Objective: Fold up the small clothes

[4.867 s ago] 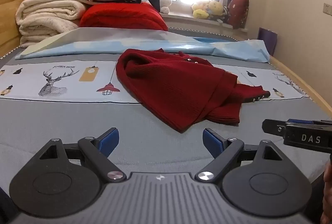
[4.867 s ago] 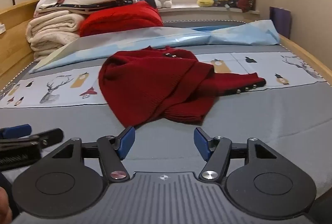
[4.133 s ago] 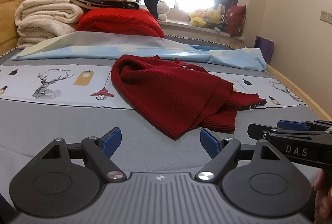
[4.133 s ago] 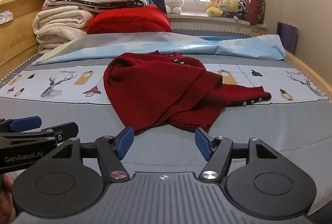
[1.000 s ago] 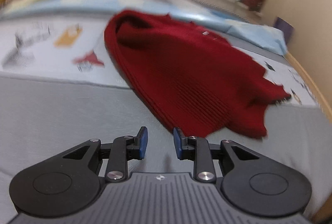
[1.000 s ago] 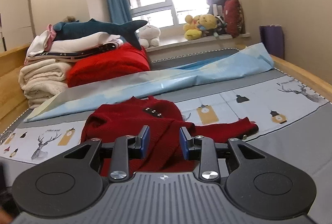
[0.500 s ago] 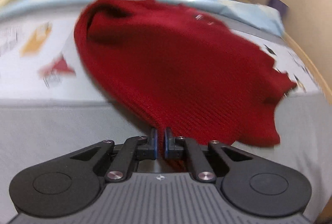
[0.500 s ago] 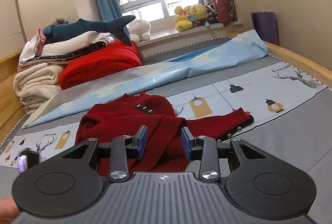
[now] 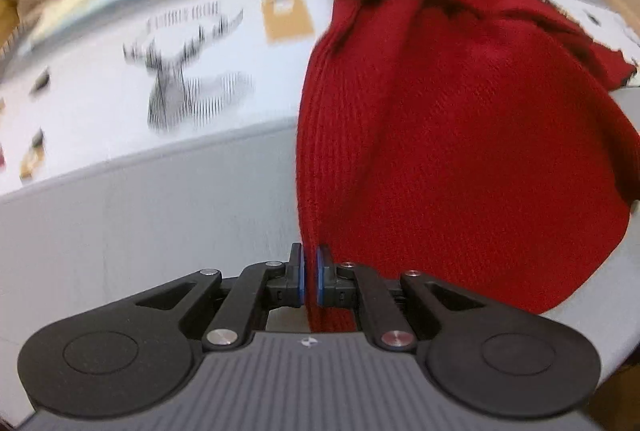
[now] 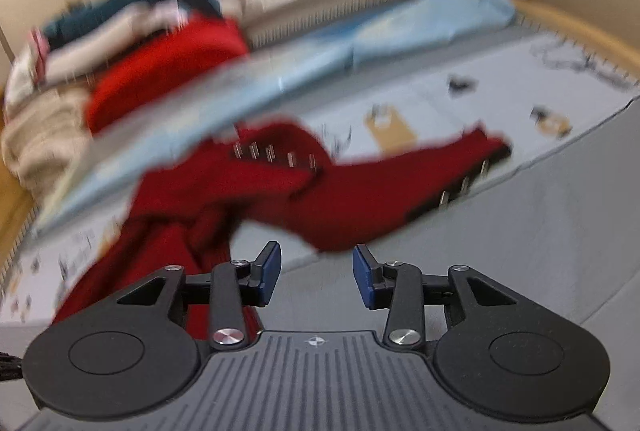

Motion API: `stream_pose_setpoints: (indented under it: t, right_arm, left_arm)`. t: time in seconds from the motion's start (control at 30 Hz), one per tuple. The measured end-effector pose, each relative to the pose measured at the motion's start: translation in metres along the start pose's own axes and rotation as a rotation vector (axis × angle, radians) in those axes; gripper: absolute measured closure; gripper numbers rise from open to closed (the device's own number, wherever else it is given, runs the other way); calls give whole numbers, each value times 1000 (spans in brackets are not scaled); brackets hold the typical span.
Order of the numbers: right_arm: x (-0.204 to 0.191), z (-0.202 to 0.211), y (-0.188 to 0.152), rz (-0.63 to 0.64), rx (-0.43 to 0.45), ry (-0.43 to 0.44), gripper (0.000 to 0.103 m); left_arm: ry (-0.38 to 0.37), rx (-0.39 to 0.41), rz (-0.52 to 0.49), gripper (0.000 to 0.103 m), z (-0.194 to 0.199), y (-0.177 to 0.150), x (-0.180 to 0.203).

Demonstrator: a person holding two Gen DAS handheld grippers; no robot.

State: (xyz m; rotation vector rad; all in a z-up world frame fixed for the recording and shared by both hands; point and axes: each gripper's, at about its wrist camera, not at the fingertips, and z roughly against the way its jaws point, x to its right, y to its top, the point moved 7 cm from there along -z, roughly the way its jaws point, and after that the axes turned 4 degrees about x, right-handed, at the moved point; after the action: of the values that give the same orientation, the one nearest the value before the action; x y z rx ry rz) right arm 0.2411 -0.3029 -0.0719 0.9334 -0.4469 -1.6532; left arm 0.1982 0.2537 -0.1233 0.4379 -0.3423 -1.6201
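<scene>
A dark red knitted sweater lies crumpled on the grey bed cover. My left gripper is shut on the sweater's near ribbed edge, which runs up from between the blue pads. In the right wrist view the same sweater stretches across the bed, with one sleeve and its row of small buttons reaching right. My right gripper hovers just short of that sleeve, jaws opening, nothing between them. Both views are motion-blurred.
A white strip printed with deer and lanterns crosses the bed. Behind lie a pale blue sheet, a stack of folded blankets and a red quilt, and plush toys on the windowsill. A wooden bed rail runs along the right.
My left gripper closed on the sweater's near edge and has dragged it sideways, stretching the cloth. My right gripper tipped down toward the sleeve and its jaws widened.
</scene>
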Motion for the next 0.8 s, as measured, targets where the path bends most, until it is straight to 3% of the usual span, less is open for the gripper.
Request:
stream_pose_setpoints:
  t: [0.2, 0.37, 0.53, 0.63, 0.7, 0.8]
  right_arm:
    - [-29, -69, -53, -20, -294, 65, 57]
    - [-53, -98, -83, 85, -381, 9, 56]
    - [-86, -106, -100, 159, -406, 92, 58]
    - [-96, -106, -104, 207, -398, 116, 66]
    - [-91, -106, -101, 158, -412, 133, 94]
    - [-87, -95, -86, 120, -372, 157, 95]
  left_arm:
    - [-57, -1, 21, 84, -5, 4, 4]
    - [-58, -32, 12, 82, -22, 3, 0]
    - [-72, -44, 23, 78, -28, 0, -2]
    - [-57, -53, 30, 77, -29, -3, -1]
    - [-41, -57, 31, 79, -32, -2, -2]
    - [-27, -50, 26, 96, -30, 2, 2]
